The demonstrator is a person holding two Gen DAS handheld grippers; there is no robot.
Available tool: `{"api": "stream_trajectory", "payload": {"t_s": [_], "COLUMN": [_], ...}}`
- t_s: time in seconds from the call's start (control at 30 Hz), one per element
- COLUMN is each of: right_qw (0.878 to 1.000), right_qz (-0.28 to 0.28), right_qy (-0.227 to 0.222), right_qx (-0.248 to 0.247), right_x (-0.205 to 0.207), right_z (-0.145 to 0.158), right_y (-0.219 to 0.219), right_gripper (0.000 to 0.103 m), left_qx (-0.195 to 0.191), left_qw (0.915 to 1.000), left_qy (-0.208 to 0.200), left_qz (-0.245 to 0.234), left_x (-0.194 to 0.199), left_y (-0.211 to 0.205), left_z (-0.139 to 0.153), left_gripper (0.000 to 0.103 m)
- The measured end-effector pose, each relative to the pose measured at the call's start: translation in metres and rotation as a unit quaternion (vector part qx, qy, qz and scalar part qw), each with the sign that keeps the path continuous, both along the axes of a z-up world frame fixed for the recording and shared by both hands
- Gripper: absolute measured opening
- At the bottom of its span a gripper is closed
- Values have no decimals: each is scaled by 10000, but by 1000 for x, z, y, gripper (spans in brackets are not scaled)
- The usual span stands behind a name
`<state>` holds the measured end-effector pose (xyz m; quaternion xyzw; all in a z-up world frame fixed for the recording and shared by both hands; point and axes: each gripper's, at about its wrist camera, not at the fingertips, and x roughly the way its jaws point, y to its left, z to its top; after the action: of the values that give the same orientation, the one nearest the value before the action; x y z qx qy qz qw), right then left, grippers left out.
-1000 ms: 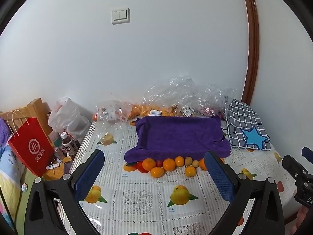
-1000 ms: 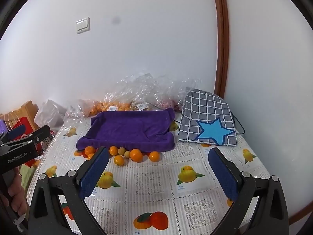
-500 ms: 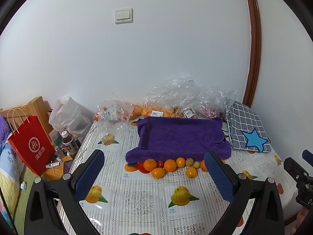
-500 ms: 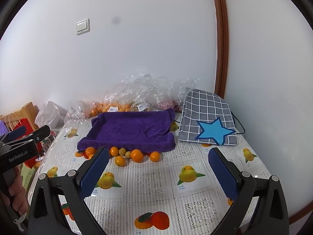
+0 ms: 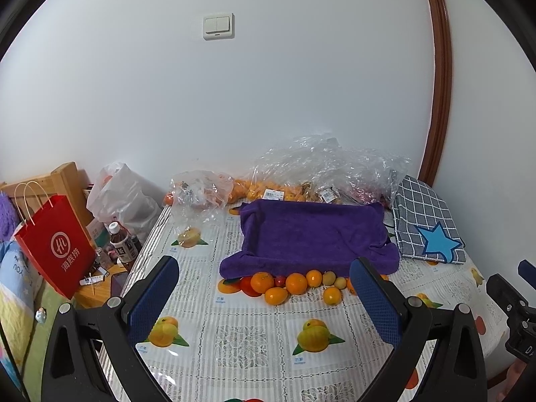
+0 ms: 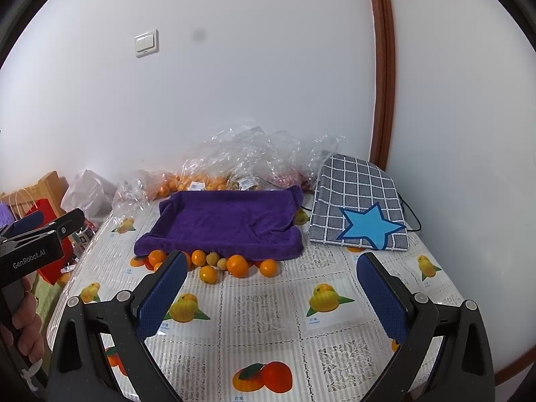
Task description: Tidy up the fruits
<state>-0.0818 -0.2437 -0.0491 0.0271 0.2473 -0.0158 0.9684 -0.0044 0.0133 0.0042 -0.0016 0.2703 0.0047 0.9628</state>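
Approach step, nothing picked. Left gripper (image 5: pixel 264 289) and right gripper (image 6: pixel 268 284) both spread wide, empty, above the tablecloth (image 6: pixel 268 315). Loose oranges (image 6: pixel 238 265) sit along the purple towel-lined tray (image 6: pixel 231 221) front edge. Next: descend onto one fruit.

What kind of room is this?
Probably a room in someone's home: a table with a fruit-print cover against a wall, a light switch, and shopping bags of fruit.
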Motion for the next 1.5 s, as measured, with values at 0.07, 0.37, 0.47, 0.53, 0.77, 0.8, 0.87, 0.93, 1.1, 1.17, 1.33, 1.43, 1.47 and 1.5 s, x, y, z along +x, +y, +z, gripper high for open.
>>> {"api": "stream_trajectory", "payload": {"t_s": [0.07, 0.37, 0.47, 0.53, 0.77, 0.8, 0.87, 0.93, 1.1, 1.17, 1.33, 1.43, 1.47, 1.5], "right_qw": [10000, 10000, 10000, 10000, 9999, 9999, 9999, 9999, 9999, 9999, 10000, 10000, 10000, 10000], "right_qz": [8, 37, 72, 89, 118, 130, 135, 122, 77, 64, 14, -6, -13, -21], "right_qy": [12, 32, 24, 13, -10, -5, 1, -5, 11, 12, 6, -28, -40, -55], "right_qx": [4, -2, -20, -16, 43, 64, 97, 113, 143, 125, 0, -24, -24, -18], "right_x": [1, 1, 0, 0, 0, 0, 0, -1, 1, 2, 3, 3, 3, 3], "right_z": [-1, -2, -3, -3, -3, -3, -3, -3, -4, -5, -7, -8, -9, -9], "right_y": [0, 2, 4, 4, 3, 3, 3, 2, 2, 2, 4, 5, 6, 6], "right_gripper": [100, 100, 100, 100, 100, 100, 100, 100, 100, 100, 100, 100, 100, 100], "left_qx": [1, -3, 1, -10, -14, -16, -15, -4, -7, -3, 2, -1, -5, -9], "left_qw": [10000, 10000, 10000, 10000, 10000, 10000, 10000, 10000, 10000, 10000, 10000, 10000, 10000, 10000], "left_qy": [0, 7, 4, 7, 7, 5, 2, 10, 12, 10, 9, 16, 15, 12], "left_qz": [1, 7, 4, -2, 4, 2, -5, -10, -12, -7, -8, 1, 2, 7], "left_x": [0, 0, 0, 0, 0, 0, 0, 0, -1, 0, 0, 0, 0, 0], "left_y": [0, 0, 1, 1, 2, 2, 2, 2, 4, 3, 3, 3, 3, 4], "left_z": [0, 0, -1, -1, -1, -1, -1, -1, -2, -2, -2, -2, -2, -2], "left_gripper": [103, 103, 103, 103, 103, 103, 103, 103, 103, 103, 103, 103, 103, 103]}}
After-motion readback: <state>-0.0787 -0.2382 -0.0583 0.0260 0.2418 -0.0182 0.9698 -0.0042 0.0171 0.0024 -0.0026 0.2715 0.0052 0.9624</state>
